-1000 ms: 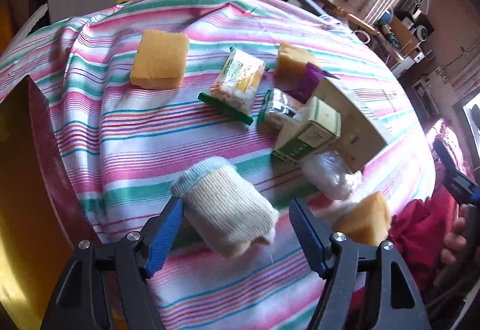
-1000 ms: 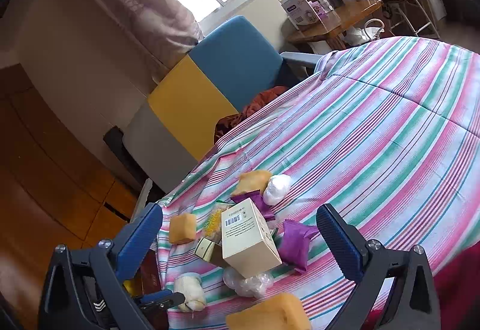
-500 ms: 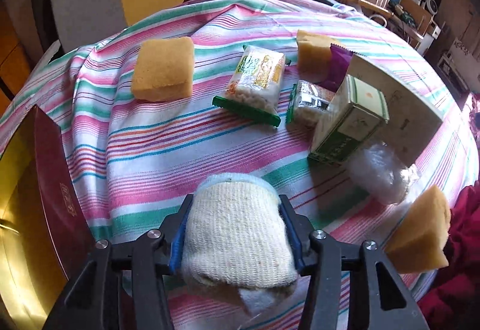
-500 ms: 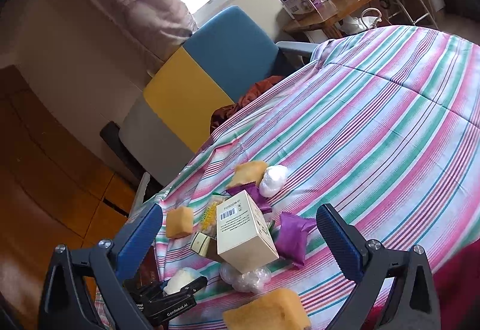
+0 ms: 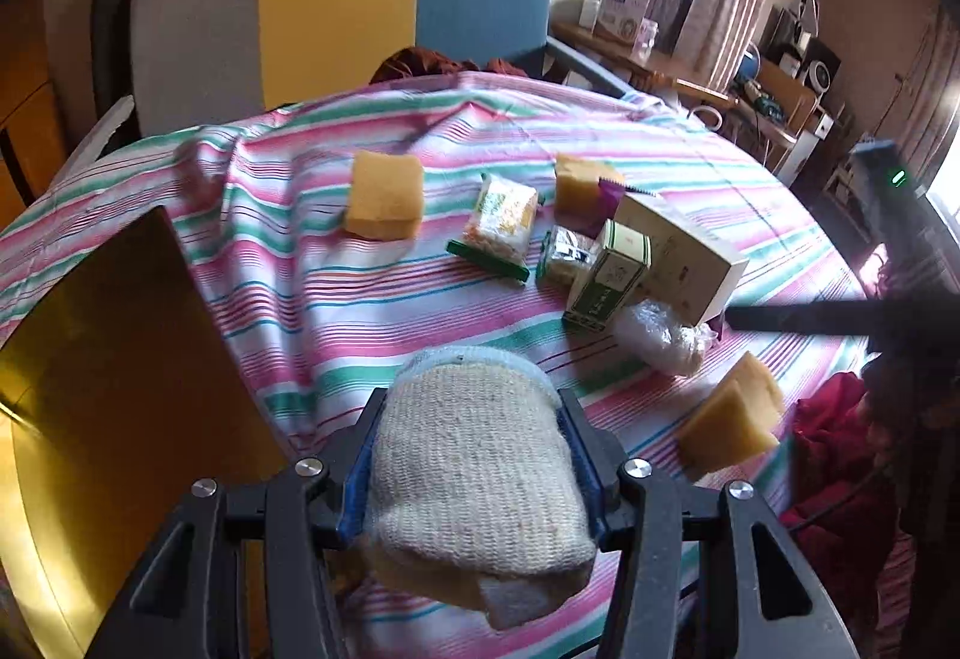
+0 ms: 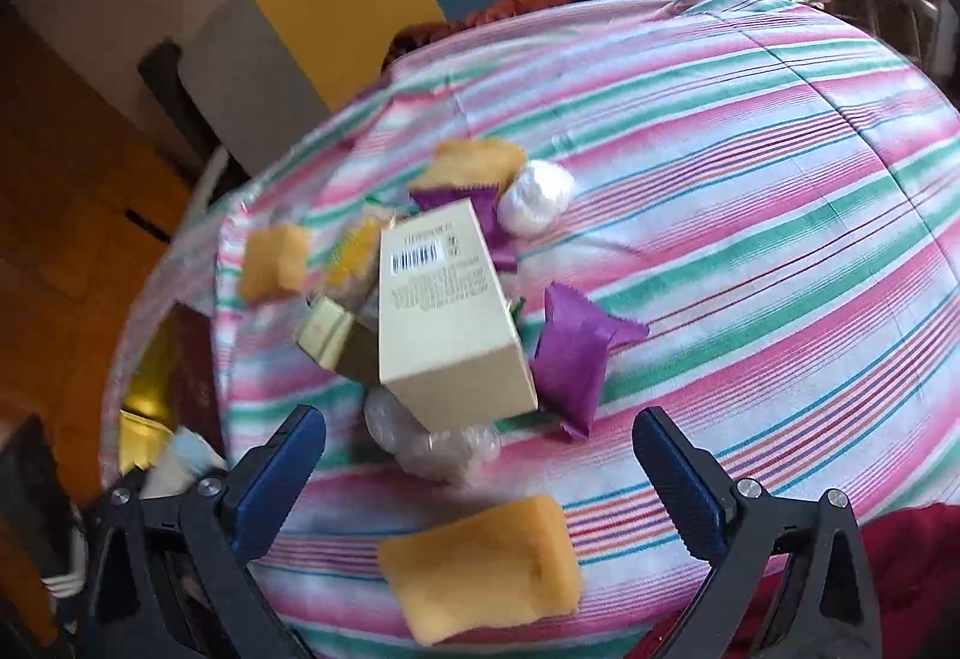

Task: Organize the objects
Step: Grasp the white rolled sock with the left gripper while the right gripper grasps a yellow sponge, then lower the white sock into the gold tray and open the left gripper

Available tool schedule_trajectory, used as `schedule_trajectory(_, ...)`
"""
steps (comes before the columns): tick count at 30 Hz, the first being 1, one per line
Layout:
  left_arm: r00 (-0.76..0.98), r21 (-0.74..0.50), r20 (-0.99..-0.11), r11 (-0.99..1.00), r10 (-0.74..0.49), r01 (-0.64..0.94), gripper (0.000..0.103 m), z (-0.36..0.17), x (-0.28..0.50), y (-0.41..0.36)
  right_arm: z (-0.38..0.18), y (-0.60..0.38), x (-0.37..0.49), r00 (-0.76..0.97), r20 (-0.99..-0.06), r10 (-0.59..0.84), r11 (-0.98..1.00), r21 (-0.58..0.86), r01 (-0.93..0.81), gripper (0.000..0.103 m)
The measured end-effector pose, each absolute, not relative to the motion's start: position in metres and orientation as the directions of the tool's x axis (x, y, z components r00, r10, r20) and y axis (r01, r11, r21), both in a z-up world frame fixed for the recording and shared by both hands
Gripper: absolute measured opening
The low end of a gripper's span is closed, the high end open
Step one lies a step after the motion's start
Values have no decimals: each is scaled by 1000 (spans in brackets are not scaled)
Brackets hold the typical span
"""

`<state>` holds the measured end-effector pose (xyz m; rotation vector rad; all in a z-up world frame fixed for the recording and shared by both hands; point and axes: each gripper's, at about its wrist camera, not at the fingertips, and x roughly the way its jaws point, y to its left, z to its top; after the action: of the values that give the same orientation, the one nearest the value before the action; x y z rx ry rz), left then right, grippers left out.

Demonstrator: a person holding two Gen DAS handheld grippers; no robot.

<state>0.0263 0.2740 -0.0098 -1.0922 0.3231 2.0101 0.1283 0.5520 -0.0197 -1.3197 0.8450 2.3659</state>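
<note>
My left gripper is shut on a cream knitted roll and holds it above the striped tablecloth near its front edge. My right gripper is open and empty, low over a yellow sponge at the table's near edge. Ahead of it lie a beige box, a purple packet, a clear plastic bag and a white ball. The left wrist view shows the beige box, a green carton, a snack pack and sponges.
A gold and dark red box stands at the left table edge. A grey, yellow and blue chair is behind the table. A red cloth lies off the right edge. Shelves and a desk fill the far right.
My left gripper closed on the knitted roll and lifted it off the cloth. My right gripper dropped lower and closer to the near sponge and the box.
</note>
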Motion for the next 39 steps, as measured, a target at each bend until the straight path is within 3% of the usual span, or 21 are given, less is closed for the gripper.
schedule_trajectory(4, -315, -172, -771, -657, 553, -734, 53, 2, 16, 242, -39, 523, 110, -345, -938, -25, -866, 193, -462, 103)
schedule_trajectory(9, -374, -197, -771, -751, 516, -630, 53, 8, -31, 180, -62, 507, 104, -212, -977, 28, -905, 65, -421, 103)
schedule_trajectory(10, -394, -197, -773, -779, 497, -595, 53, 7, -43, 165, -65, 504, 102, -193, -980, 37, -912, 46, -407, 97)
schedule_trajectory(11, -418, -198, -777, -814, 470, -546, 53, 6, -62, 145, -68, 500, 100, -176, -983, 51, -922, 21, -386, 83)
schedule_trajectory(12, -438, -198, -778, -838, 450, -509, 53, 5, -75, 130, -71, 498, 99, -174, -983, 51, -928, 17, -372, 76)
schedule_trajectory(19, -521, -139, -806, -945, 281, -296, 53, -18, -165, 51, -76, 493, 102, -191, -978, 86, -939, -15, -344, 75)
schedule_trajectory(25, -515, -156, -819, -963, 252, -222, 54, -41, -197, 41, -81, 495, 105, -196, -977, 90, -940, -18, -339, 76)
schedule_trajectory(31, -531, -87, -832, -983, 159, -159, 55, -60, -210, 46, -85, 497, 106, -196, -976, 96, -944, -27, -330, 76)
schedule_trajectory(35, -524, -109, -833, -981, 178, -160, 62, -56, -211, 42, -87, 503, 104, -196, -976, 97, -945, -28, -327, 76)
schedule_trajectory(39, -561, -103, -807, -979, 184, -173, 62, -39, -200, 36, -89, 505, 104, -196, -975, 102, -946, -34, -322, 76)
